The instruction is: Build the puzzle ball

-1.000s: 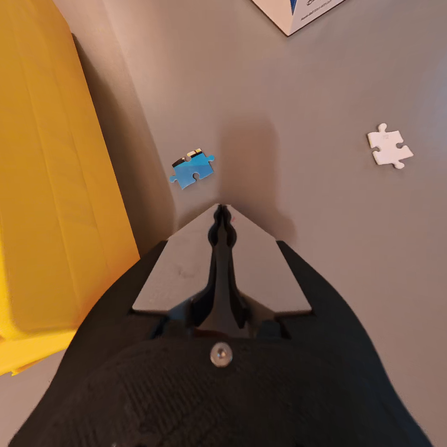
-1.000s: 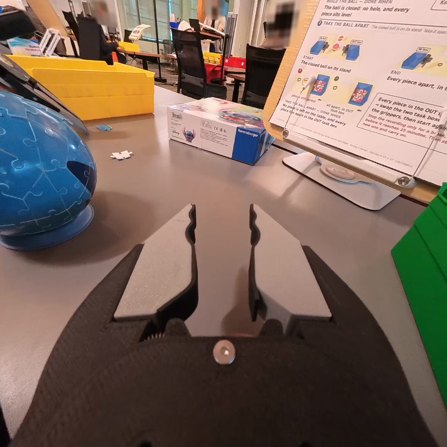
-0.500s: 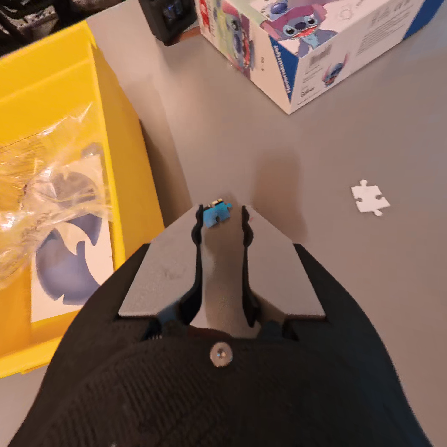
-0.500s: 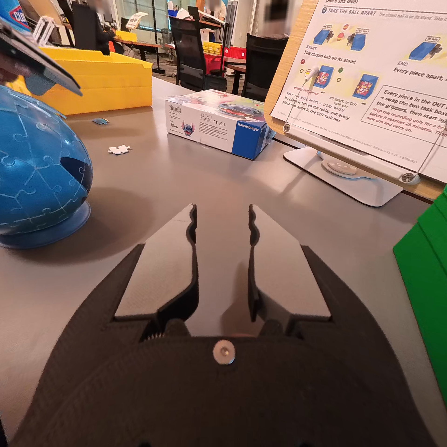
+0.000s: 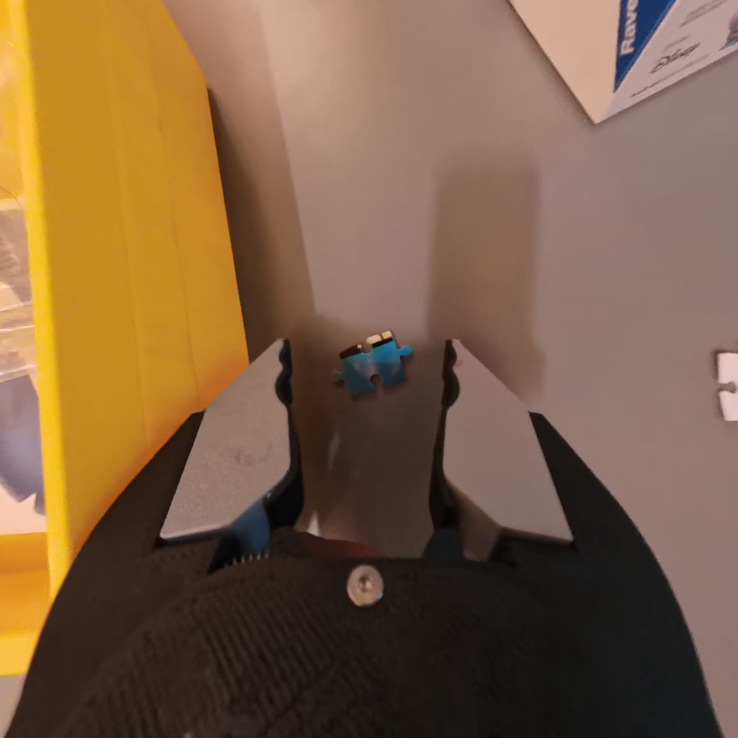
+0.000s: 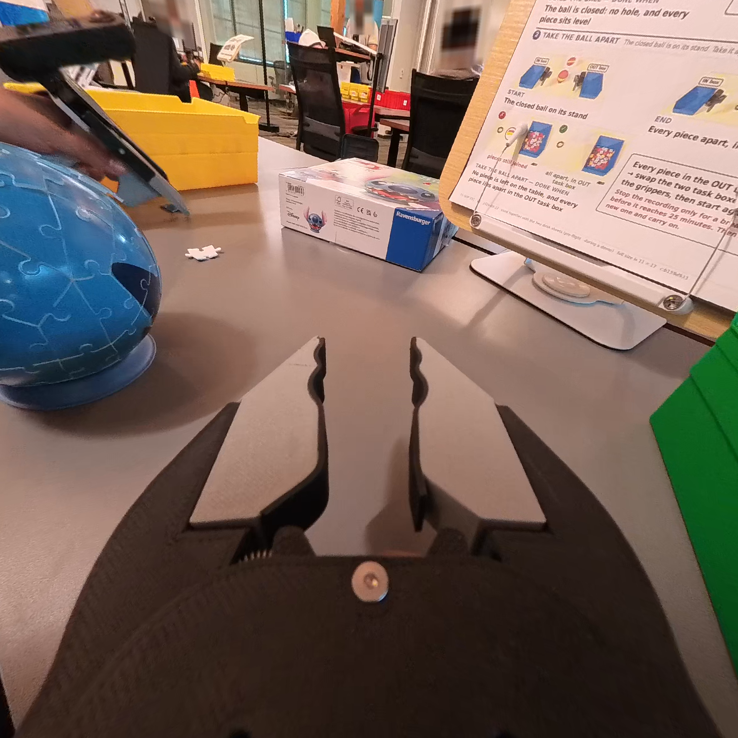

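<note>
A blue puzzle piece [image 5: 373, 365] lies flat on the grey table [image 5: 399, 167], between the tips of my left gripper [image 5: 367, 351], which is wide open just above it. A white, face-down piece [image 5: 727, 391] lies to the right and also shows in the right wrist view [image 6: 203, 251]. The blue puzzle ball [image 6: 68, 287] stands on its blue stand [image 6: 80, 389] at the left of the right wrist view, with a dark hole on its right side. My right gripper [image 6: 367, 351] is open and empty, low over the table. My left gripper [image 6: 120, 159] shows behind the ball.
A yellow bin [image 5: 120, 239] stands close on the left of the blue piece, also visible in the right wrist view [image 6: 179, 135]. The puzzle's box [image 6: 367, 211] lies mid-table. An instruction board on a white stand [image 6: 599, 159] is at right. A green bin [image 6: 703, 459] is at the right edge. There is about 45 cm between the tips of the two grippers.
My left gripper went from shut to wide open and has come down over the blue piece, close to the table. My right gripper has barely moved.
</note>
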A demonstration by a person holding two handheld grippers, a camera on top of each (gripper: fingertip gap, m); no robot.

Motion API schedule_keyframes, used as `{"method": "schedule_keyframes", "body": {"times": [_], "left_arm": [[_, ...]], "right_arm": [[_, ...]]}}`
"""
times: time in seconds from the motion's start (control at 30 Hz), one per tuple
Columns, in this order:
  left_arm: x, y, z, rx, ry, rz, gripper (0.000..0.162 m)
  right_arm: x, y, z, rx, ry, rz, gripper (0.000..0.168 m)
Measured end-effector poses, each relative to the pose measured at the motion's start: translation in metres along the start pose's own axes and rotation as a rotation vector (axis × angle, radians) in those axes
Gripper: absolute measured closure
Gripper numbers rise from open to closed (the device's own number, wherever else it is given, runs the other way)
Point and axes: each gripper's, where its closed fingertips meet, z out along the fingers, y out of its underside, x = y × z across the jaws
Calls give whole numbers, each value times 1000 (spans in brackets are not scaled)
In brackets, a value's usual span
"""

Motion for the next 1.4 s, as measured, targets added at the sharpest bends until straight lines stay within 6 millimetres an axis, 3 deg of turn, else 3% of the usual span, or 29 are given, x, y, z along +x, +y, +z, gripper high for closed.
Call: {"method": "schedule_keyframes", "body": {"times": [0.07,0.23,0.43,0.57,0.63,0.73,0.83,0.9,1.0,1.1,1.23,1.4], "left_arm": [[1,1,1,-3,36,-27,91],[13,9,-5,18,141,-20,131],[14,11,-8,76,149,27,132],[15,5,-19,177,70,192,132],[16,-5,-33,270,-19,323,132],[28,-31,-71,480,-183,597,132],[57,-59,-124,716,-373,887,132],[84,-67,-151,824,-406,1006,133],[135,-67,-187,980,-341,1128,133],[177,-59,-227,1130,-296,1195,132],[220,-39,-276,1295,-195,1211,133],[261,-14,-322,1458,-142,1250,132]], "right_arm": [[0,-1,-1,5,-1,-2,130],[-1,-2,-2,15,-4,-1,130],[-1,-2,-2,15,-2,-5,130],[0,-2,-2,13,6,-4,130],[0,-1,-1,13,5,-1,130],[1,-3,-2,23,-7,13,130],[2,-6,-3,48,-24,41,130],[0,-12,-4,70,-39,64,131],[-23,-38,-7,117,-142,118,131],[-65,-78,-16,158,-287,124,131],[-123,-128,-28,187,-428,63,131],[-183,-164,-31,155,-566,10,131]]}}
